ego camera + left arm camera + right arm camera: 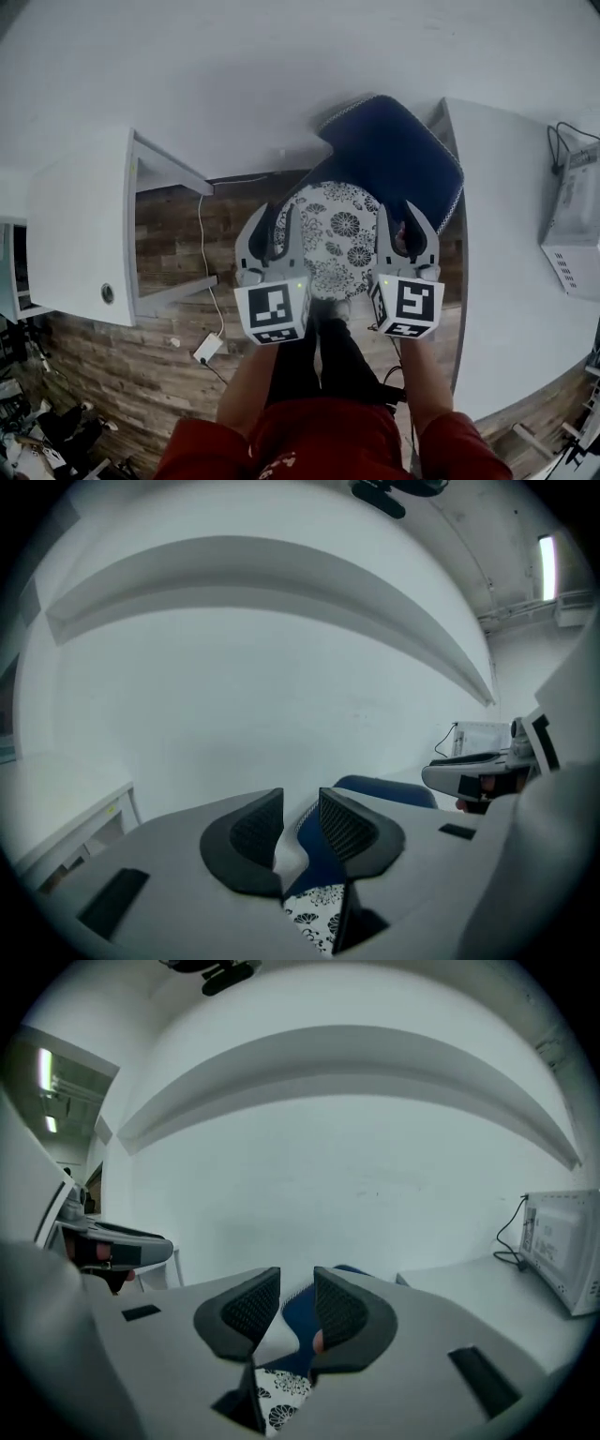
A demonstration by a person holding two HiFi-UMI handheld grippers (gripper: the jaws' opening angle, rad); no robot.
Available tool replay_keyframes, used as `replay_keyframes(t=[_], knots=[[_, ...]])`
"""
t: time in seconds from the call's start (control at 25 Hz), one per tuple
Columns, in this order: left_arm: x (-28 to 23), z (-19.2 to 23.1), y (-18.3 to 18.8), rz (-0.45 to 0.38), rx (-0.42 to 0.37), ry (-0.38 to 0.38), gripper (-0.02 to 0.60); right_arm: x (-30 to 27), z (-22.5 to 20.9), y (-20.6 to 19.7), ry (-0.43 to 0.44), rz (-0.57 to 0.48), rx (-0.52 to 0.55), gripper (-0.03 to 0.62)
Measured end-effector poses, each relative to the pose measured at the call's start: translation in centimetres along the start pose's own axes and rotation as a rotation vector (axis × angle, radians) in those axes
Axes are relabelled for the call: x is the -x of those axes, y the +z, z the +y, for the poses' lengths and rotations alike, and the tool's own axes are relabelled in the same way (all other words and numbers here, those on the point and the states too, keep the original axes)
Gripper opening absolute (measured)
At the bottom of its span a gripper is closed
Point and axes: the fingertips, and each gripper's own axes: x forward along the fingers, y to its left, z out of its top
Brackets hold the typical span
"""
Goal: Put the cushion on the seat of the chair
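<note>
The cushion (337,234) is round, white with a black flower print, and hangs between my two grippers above the blue chair (398,150). My left gripper (272,220) is shut on the cushion's left edge. On the opposite edge my right gripper (401,220) is shut too. In the left gripper view the narrow jaws (300,819) pinch white cloth, with the printed cushion (314,921) below and the blue chair (384,789) behind. The right gripper view shows the same: its jaws (297,1302) pinch the cloth, with the print (281,1393) underneath.
A white desk (75,225) stands at the left and another white desk (506,244) at the right, carrying a white appliance (572,220). A cable and power adapter (208,349) lie on the wooden floor. The person's legs stand just before the chair.
</note>
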Motion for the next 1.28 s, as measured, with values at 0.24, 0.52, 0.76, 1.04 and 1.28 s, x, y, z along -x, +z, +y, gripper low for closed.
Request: replay_keyframes(t=[0.24, 0.52, 0.76, 1.04, 1.28], knots=[[3.6, 1.0, 7.8, -0.144, -0.016, 0.037, 0.129, 2.6, 1.2, 8.0, 0.022, -0.124, 0.039, 0.121], [7.8, 1.3, 14.0, -0.241, -0.036, 0.047, 0.129, 5.9, 2.6, 15.4, 0.04, -0.246, 0.05, 0.121], [9.4, 1.0, 17.3, -0.309, -0.066, 0.044, 0.129, 7.8, 3.3, 19.1, 0.056, -0.327, 0.053, 0.121], [9.2, 0.4, 19.0, -0.338, -0.081, 0.009, 0.127, 8.3, 3.0, 20.7, 0.053, -0.363, 0.056, 0.121], [8.5, -0.1, 18.9, -0.316, -0.103, -0.019, 0.087, 8.2, 3.3, 20.7, 0.056, -0.368, 0.052, 0.09]])
